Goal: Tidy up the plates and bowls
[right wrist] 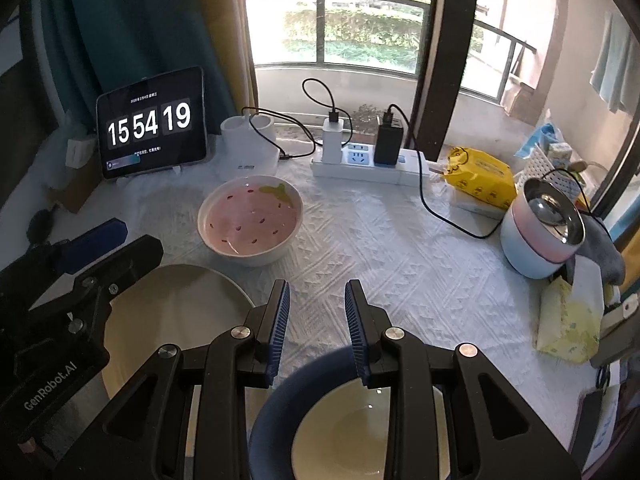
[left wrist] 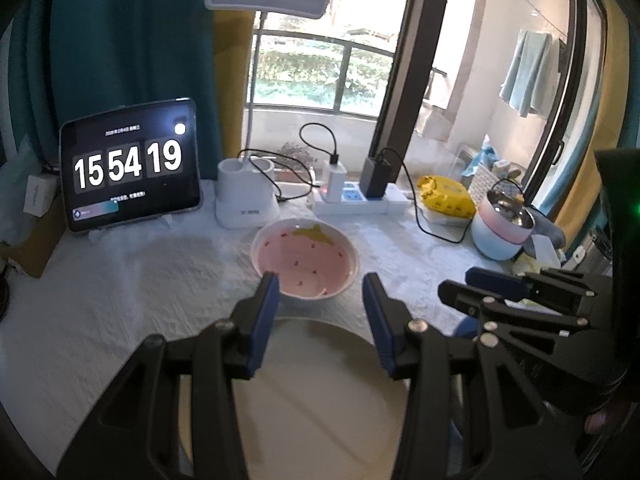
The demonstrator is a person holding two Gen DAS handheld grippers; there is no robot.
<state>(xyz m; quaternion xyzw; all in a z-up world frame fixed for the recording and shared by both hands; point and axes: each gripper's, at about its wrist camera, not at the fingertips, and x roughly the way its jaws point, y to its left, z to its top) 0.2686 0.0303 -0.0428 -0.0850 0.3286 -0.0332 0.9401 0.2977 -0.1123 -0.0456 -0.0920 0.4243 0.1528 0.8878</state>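
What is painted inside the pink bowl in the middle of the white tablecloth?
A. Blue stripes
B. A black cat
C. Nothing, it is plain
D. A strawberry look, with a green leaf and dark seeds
D: the pink ceramic bowl shows a green leaf near its far rim and dark seed marks scattered across its pink inside.

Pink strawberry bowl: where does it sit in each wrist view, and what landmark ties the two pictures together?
Left wrist: the pink strawberry bowl sits at centre, just beyond the left gripper, behind the cream plate.
Right wrist: the bowl lies left of centre, beyond the plate.
Shared landmark: the tablet clock, behind and left of the bowl.
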